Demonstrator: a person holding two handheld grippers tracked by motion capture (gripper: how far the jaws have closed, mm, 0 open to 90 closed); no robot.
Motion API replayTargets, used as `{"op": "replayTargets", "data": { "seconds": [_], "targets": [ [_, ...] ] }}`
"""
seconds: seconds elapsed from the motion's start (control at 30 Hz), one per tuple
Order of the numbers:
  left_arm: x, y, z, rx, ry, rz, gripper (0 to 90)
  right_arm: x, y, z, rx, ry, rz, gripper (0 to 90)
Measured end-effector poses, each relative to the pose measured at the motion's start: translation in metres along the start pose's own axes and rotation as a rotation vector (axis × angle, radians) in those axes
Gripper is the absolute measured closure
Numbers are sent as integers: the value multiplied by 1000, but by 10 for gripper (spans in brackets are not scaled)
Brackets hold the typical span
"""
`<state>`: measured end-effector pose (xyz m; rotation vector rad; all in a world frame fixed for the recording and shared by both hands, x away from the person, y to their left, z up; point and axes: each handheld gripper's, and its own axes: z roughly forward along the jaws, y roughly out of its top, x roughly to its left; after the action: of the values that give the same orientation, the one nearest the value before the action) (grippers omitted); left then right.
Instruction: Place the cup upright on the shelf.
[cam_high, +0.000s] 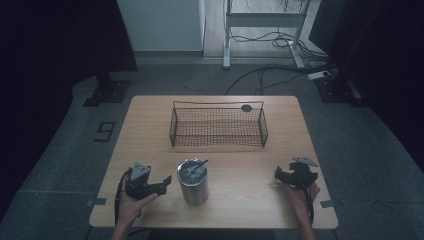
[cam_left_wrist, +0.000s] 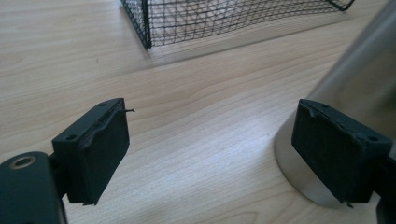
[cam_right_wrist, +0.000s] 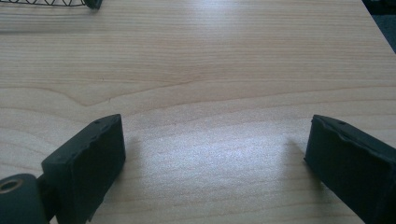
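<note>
A steel tumbler (cam_high: 193, 181) with a dark lid and a straw stands upright near the table's front, left of centre. My left gripper (cam_high: 164, 185) hovers just left of it, held in a hand, jaws pointing toward the cup. In the left gripper view the left gripper (cam_left_wrist: 210, 135) is open with bare wood between its pads, and the tumbler (cam_left_wrist: 359, 84) rises behind the right-hand jaw. My right gripper (cam_high: 279, 176) rests at the front right, held in the other hand. Seen in its own view, the right gripper (cam_right_wrist: 215, 144) is open over bare table.
A black wire basket (cam_high: 218, 125) sits across the middle back of the wooden table (cam_high: 150, 115), with a small dark disc (cam_high: 246, 107) at its rear rim. Its near corner, the basket (cam_left_wrist: 210, 18), lies ahead of the left gripper. Cables and a desk frame stand on the floor beyond.
</note>
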<state>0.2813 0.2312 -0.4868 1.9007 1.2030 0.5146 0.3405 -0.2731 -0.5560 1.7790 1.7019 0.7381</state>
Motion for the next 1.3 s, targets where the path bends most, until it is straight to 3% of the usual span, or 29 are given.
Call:
{"op": "replayTargets", "data": {
  "seconds": [0.5, 0.73, 0.9, 1.3],
  "targets": [
    [-18, 4, -20, -34, -152, 39, 56, 0, 0, 0, 0, 0, 0, 47],
    [-27, 5, -20, -30, -189, 64, 51, 0, 0, 0, 0, 0, 0, 47],
    [-37, 5, -16, -14, -241, 92, 23, 0, 0, 0, 0, -1, 0, 47],
    [-58, 8, -10, -4, -275, 133, 21, 0, 0, 0, 0, -1, -1, 47]
  ]
}}
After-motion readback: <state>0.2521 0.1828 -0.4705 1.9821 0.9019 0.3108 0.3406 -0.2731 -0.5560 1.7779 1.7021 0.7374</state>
